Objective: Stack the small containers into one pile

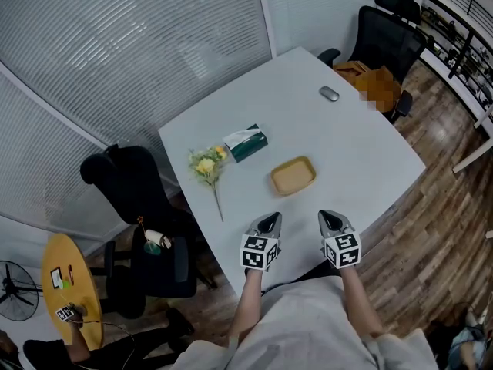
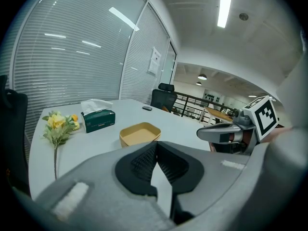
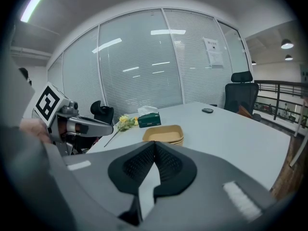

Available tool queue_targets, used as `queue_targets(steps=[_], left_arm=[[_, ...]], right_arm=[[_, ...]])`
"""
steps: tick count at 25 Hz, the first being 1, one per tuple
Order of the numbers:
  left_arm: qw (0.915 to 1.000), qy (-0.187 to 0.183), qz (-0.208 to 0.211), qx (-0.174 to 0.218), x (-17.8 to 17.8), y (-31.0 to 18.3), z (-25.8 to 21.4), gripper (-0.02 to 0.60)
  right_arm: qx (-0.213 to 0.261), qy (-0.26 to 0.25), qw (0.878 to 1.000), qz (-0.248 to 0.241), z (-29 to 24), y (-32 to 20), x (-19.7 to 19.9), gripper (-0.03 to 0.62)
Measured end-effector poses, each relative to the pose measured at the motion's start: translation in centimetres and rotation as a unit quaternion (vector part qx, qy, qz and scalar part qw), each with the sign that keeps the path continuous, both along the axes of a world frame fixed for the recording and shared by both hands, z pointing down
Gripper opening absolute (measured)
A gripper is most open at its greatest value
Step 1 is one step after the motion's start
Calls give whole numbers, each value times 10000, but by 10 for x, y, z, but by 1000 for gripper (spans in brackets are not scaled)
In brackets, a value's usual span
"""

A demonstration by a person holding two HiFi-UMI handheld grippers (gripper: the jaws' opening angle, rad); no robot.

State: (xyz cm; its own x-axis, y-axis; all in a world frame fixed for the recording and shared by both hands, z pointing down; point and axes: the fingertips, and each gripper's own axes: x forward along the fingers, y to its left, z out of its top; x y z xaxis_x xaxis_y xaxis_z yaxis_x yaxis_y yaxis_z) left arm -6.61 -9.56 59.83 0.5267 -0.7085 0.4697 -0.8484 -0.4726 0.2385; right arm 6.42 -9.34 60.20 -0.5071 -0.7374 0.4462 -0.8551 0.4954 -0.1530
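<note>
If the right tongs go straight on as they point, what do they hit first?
Probably the shallow tan rectangular containers, nested on the white table dead ahead of the right tongs, though depth is unclear.

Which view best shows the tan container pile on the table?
The right gripper view: the tan container pile is seen side-on, with its layered rims showing. In the head view the pile is just one top outline. The left gripper view shows the pile with layers less clear.
</note>
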Motion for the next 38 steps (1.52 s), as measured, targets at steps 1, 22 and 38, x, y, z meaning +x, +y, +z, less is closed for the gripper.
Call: queue_targets(steps=[1,22,38], left_arm=[[10000,-8,-12,-5,-1,0,0,6],[9998,-80,-46,-188,0,1,4,6],[9999,-84,-70,-130,1,-1,0,6]], right_arm=[[-10,11,10000,-9,1,0,-1,0],[-200,-30,9997,-114,7,-1,-11,0],[-205,-44,9998,-61,7,-2,-7,0]])
